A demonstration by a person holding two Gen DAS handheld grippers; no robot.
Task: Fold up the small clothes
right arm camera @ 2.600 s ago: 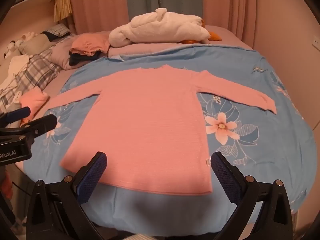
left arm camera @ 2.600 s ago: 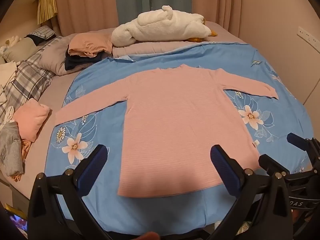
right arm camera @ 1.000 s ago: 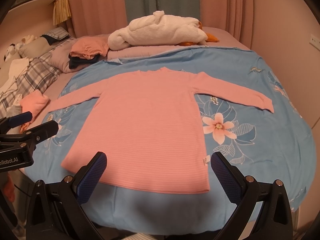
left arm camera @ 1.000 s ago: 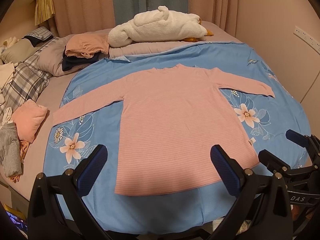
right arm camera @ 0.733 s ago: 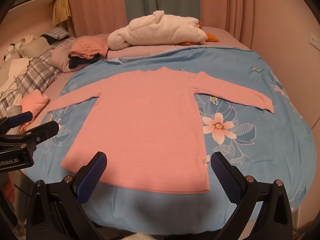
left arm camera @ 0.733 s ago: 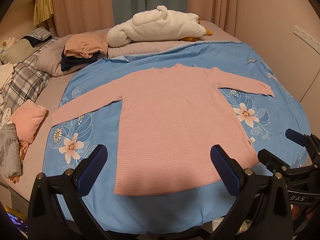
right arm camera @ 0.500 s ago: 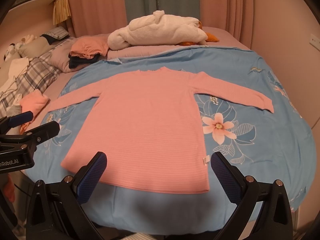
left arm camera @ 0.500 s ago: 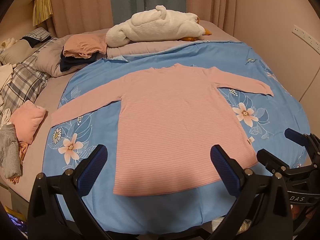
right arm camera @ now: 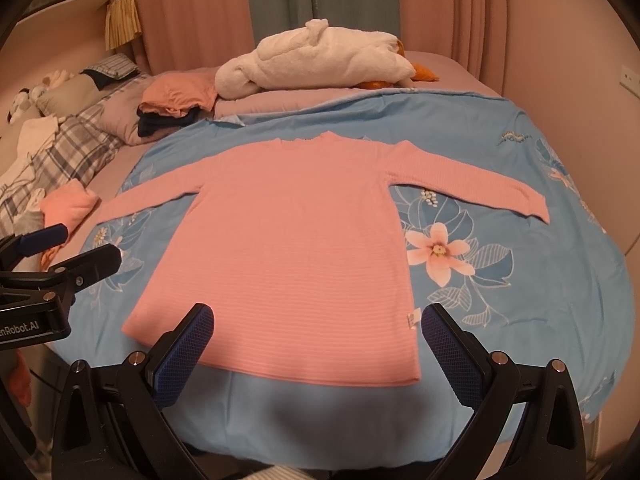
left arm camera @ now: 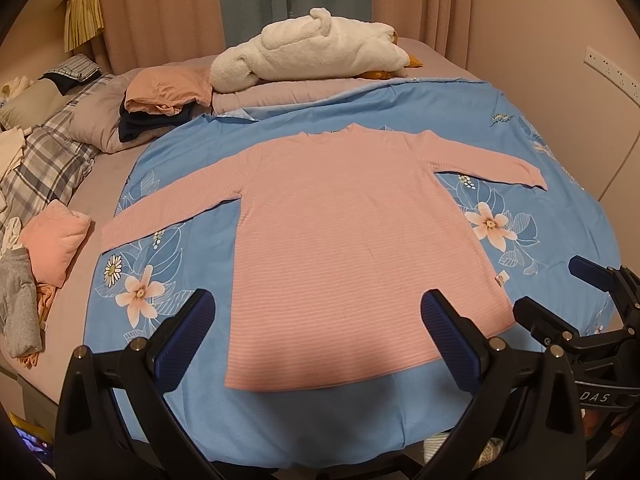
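A pink long-sleeved top [left arm camera: 352, 240] lies flat on the blue flowered sheet [left arm camera: 560, 208], back up, both sleeves spread out, hem toward me. It also shows in the right wrist view [right arm camera: 292, 248]. My left gripper [left arm camera: 318, 336] is open and empty, held above the hem near the bed's front edge. My right gripper [right arm camera: 318, 340] is open and empty, also just short of the hem. Each gripper shows in the other's view, the right one [left arm camera: 576, 300] to the right and the left one [right arm camera: 60, 256] to the left.
A white plush toy [left arm camera: 312, 52] lies at the bed's far end. A stack of folded clothes [left arm camera: 164, 100] sits beside it on grey bedding. Loose pink [left arm camera: 54, 242] and grey clothes [left arm camera: 16, 300] lie at the left edge. A wall [left arm camera: 580, 20] runs along the right.
Both grippers have drifted back slightly, so the top looks a little farther off. The top has not moved and both grippers stay open.
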